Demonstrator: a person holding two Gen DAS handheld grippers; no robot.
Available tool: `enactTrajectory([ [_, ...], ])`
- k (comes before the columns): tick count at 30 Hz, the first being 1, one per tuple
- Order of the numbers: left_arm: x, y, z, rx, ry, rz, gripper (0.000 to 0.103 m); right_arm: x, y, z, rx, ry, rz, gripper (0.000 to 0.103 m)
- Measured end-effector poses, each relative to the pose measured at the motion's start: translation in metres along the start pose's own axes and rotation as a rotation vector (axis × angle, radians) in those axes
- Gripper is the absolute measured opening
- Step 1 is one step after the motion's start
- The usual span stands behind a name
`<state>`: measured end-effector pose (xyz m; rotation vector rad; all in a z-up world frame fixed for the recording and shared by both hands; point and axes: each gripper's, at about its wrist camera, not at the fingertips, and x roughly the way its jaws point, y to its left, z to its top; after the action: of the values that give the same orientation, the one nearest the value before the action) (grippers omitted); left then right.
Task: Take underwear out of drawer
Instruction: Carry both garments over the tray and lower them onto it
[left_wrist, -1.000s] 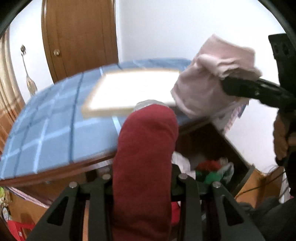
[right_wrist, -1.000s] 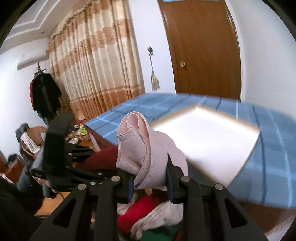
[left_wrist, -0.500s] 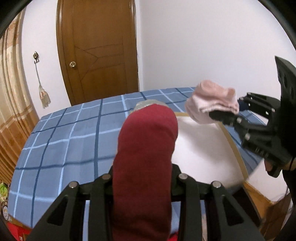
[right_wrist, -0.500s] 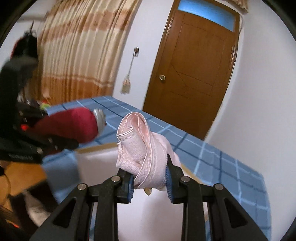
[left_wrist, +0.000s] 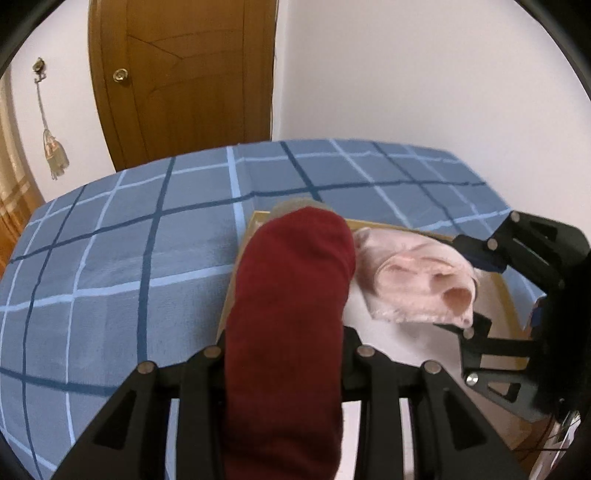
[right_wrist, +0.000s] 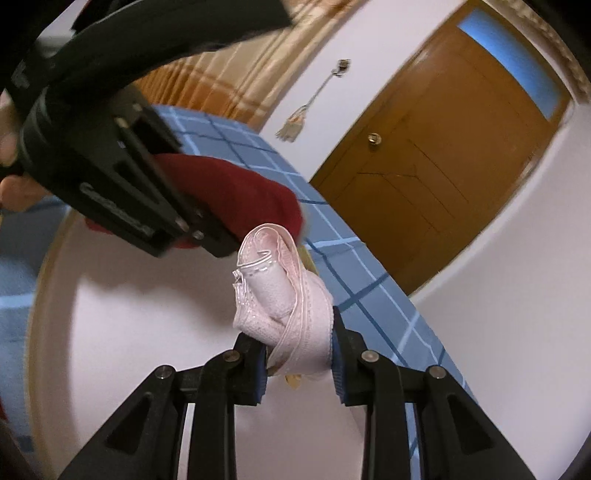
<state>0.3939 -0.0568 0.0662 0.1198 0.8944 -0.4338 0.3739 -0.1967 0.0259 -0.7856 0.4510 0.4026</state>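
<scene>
The left hand-held gripper (left_wrist: 288, 347) is matte black plastic, its two fingers braced by angled struts with triangular cut-outs and round silver rivet heads at the joints. The right hand-held gripper (right_wrist: 297, 354) has the same black struts and silver rivets, plus blue pads (right_wrist: 260, 369) lining the inner faces of its fingers.

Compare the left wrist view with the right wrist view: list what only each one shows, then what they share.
Only the left wrist view shows the full spread of the blue checked bedcover and the right gripper from the side. Only the right wrist view shows the striped curtain, the blue pane over the door and the left gripper from outside. Both show the red roll, the pink underwear, the white tray, the door and the hanging tassel.
</scene>
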Motion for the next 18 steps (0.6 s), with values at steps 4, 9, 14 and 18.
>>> enactTrajectory([
  [4,0.016,0.004,0.001,-0.014,0.038,-0.009,0.032,0.018,0.016,-0.007,-0.102,0.011,-0.005,0.030],
  [9,0.035,0.011,0.001,-0.011,0.074,0.015,0.032,0.027,0.024,-0.008,-0.154,0.013,-0.010,0.030],
  [14,0.045,0.007,0.000,0.001,0.095,0.051,0.032,0.040,0.033,-0.014,-0.201,0.072,-0.009,0.030],
  [18,0.049,0.006,0.000,0.008,0.105,0.076,0.038,0.044,0.034,-0.013,-0.203,0.108,0.023,0.031],
])
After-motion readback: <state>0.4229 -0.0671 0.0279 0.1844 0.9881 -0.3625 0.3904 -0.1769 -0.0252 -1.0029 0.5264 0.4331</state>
